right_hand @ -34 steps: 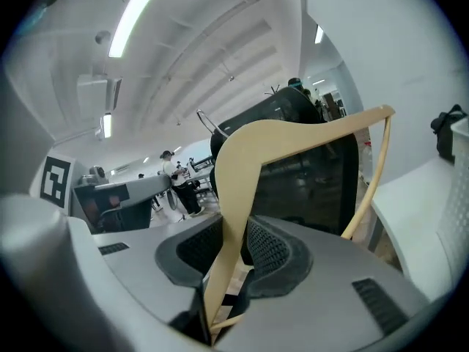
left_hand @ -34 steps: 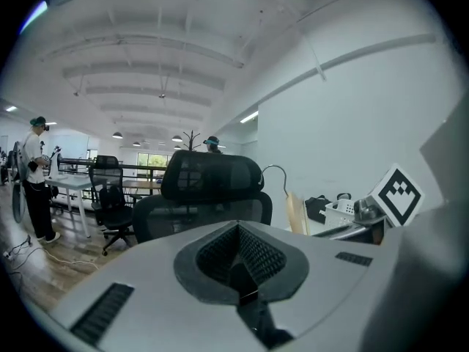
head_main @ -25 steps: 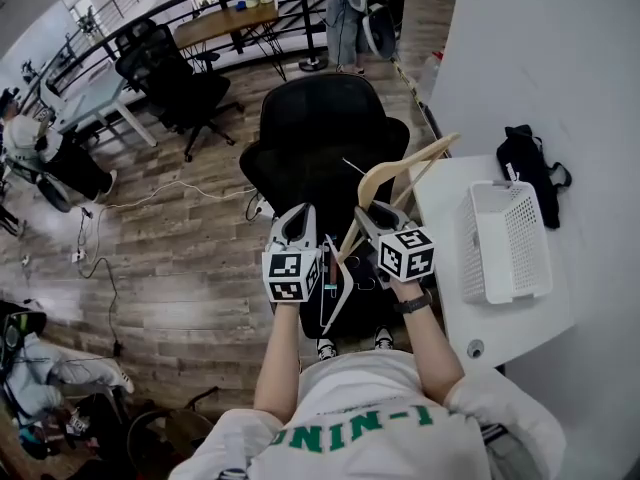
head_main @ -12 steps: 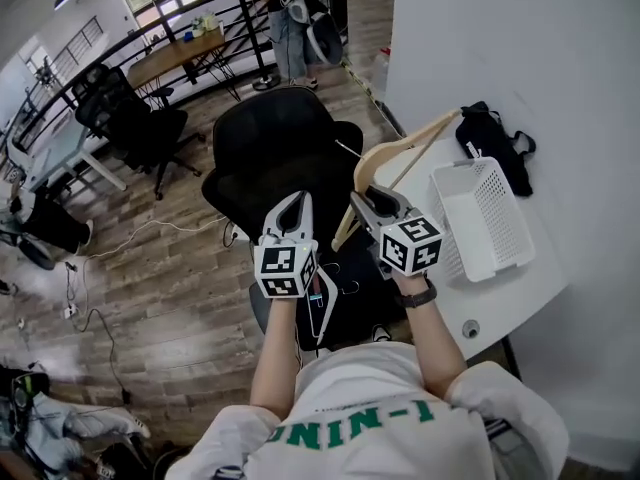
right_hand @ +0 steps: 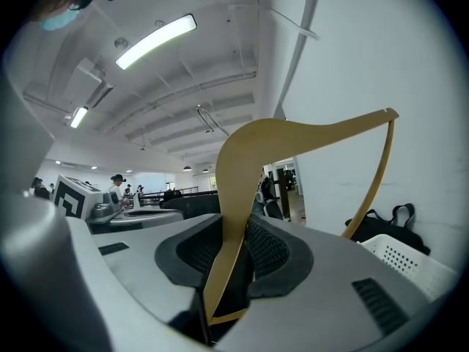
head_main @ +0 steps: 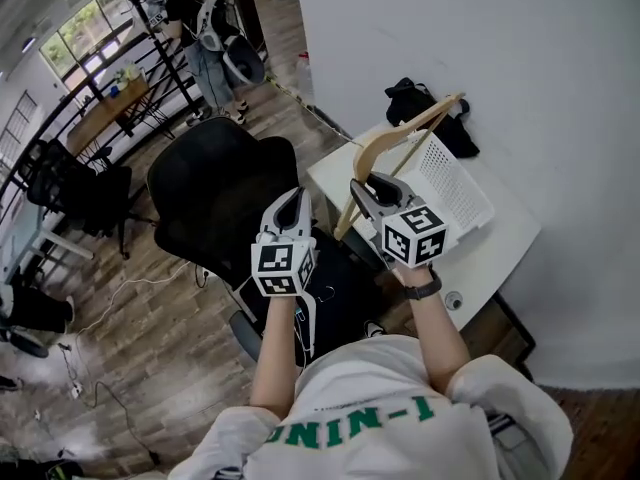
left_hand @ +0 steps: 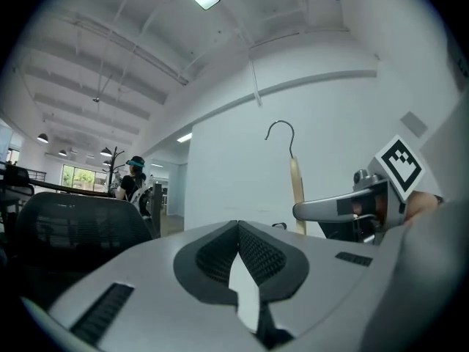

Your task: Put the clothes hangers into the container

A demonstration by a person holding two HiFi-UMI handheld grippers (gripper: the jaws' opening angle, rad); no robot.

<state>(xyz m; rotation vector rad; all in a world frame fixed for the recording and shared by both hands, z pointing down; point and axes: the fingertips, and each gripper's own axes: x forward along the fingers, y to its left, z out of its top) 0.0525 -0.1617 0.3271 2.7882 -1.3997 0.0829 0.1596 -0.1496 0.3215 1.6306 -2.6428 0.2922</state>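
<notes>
A pale wooden clothes hanger with a wire hook stands tilted in my right gripper, which is shut on its lower arm. In the right gripper view the wood runs up from between the ribbed pads. The hanger's upper end reaches over the near corner of a white perforated basket on a white table. My left gripper hangs to the left of it, over a black chair, shut with nothing in it. The left gripper view shows the hanger's hook and the right gripper beside it.
A black bag lies on the table's far end against the white wall. A black office chair stands below and left of the grippers. A person stands far off by a railing. The floor is wood planks.
Both grippers have swung right, away from above the chair and toward the table. The hanger has travelled along in the right gripper and now reaches over the basket's near corner.
</notes>
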